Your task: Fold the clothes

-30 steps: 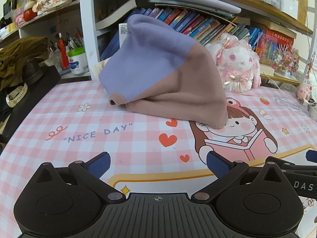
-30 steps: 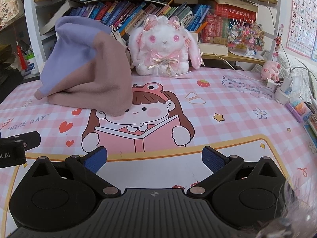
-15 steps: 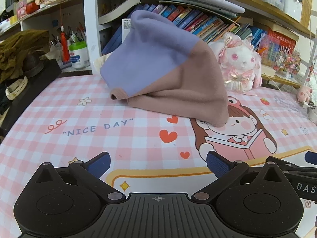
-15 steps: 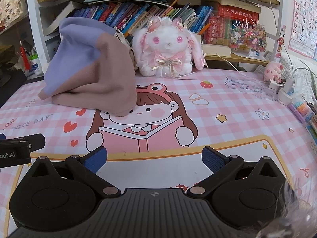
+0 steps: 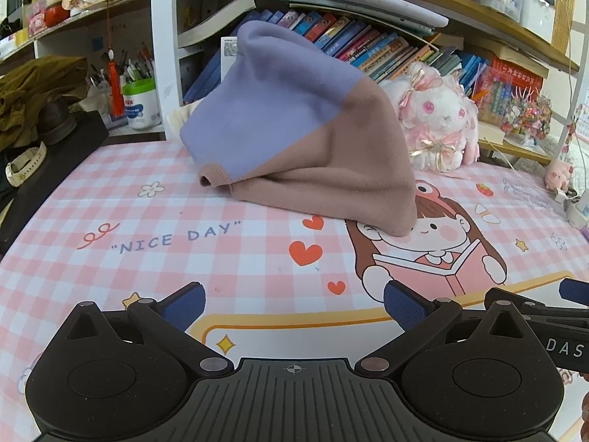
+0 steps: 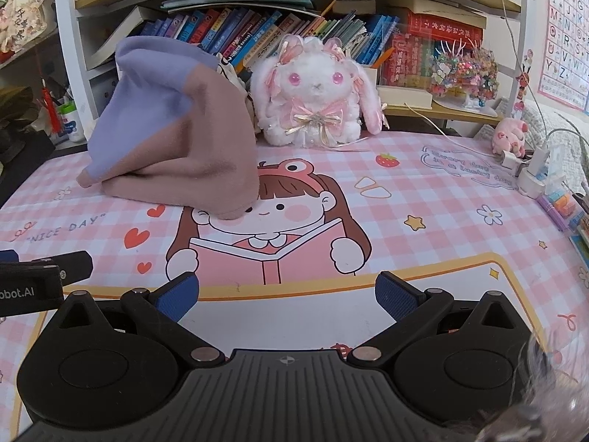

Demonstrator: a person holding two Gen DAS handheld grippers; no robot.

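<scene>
A lilac and dusty-pink knitted garment lies heaped at the back of the pink checked desk mat, propped up against the bookshelf. The right wrist view shows the same garment at the upper left. My left gripper is open over the mat's front part, well short of the cloth, nothing between its blue pads. My right gripper is open too, over the printed reading girl, with the garment ahead and to its left. Each view catches the other gripper at its edge.
A white plush rabbit sits right of the garment, before the bookshelf. A pen cup, olive cloth and dark items crowd the left edge. Chargers, cables and a small pink pig toy lie at the right.
Both grippers have crept slightly forward and to the left; the garment looks a little nearer. Nothing was grasped, and the garment has not moved.
</scene>
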